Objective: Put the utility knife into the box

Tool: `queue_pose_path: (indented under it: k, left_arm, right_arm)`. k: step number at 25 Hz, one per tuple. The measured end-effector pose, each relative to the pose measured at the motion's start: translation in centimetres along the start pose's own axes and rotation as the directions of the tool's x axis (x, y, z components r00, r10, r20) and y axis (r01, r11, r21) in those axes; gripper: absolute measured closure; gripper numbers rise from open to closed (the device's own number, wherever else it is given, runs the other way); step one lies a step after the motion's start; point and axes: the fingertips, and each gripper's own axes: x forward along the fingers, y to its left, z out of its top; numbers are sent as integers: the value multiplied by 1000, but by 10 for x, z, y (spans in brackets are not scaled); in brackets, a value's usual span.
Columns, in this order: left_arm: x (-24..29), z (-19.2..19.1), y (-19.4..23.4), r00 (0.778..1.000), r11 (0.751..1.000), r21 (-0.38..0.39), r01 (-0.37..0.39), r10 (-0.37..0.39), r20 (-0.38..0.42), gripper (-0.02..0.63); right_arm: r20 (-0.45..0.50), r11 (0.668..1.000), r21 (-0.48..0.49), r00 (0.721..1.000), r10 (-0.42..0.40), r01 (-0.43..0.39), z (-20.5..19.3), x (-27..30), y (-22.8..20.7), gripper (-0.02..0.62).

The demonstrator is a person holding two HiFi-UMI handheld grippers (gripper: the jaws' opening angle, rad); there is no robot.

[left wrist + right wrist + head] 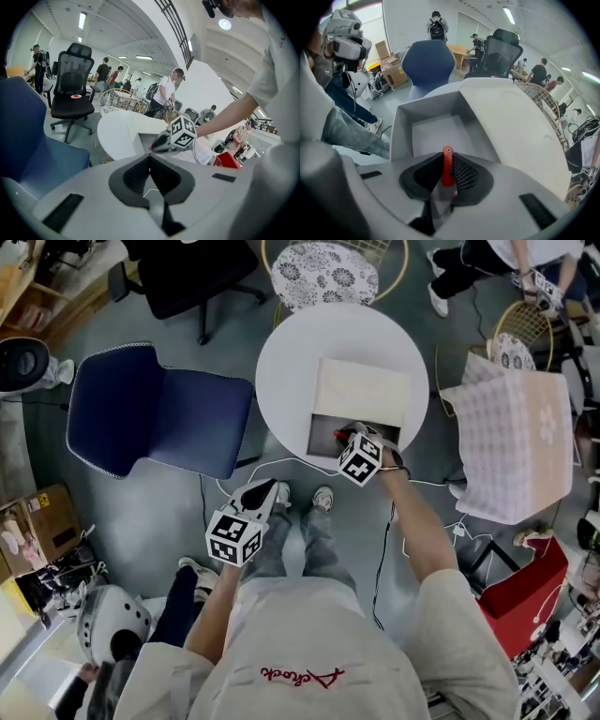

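A: Grey left claw [150, 161], down by the legs?
B: Closed, nothing in it.
A: And the right claw [448, 158]?
B: Clamped on the red knife [447, 165], over the near edge of the open box [436, 133] on the round white worktop [291, 362].

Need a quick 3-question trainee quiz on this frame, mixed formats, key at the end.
1. True or false: the right tongs are clamped on the red utility knife.
2. Pick one. The box on the round table is: A) closed; B) open, with its visible floor bare; C) open, with the knife lying inside.
3. Fill in: the left tongs are ____, with nothing between them.

Key: 1 true; 2 B; 3 shut.
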Motion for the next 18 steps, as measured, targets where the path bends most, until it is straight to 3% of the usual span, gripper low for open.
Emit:
queue_pose_path:
  k: [12, 18]
  left_arm:
    - [3, -1, -2, 1000, 1000, -6, 2, -2, 3, 594]
    - [-1, -12, -12, 1000, 1000, -7, -5, 5, -1, 595]
  right_arm:
    - [28, 999, 48, 1000, 4, -6, 0, -3, -1, 525]
    - [36, 998, 61, 999, 2, -4, -6, -10, 3, 479]
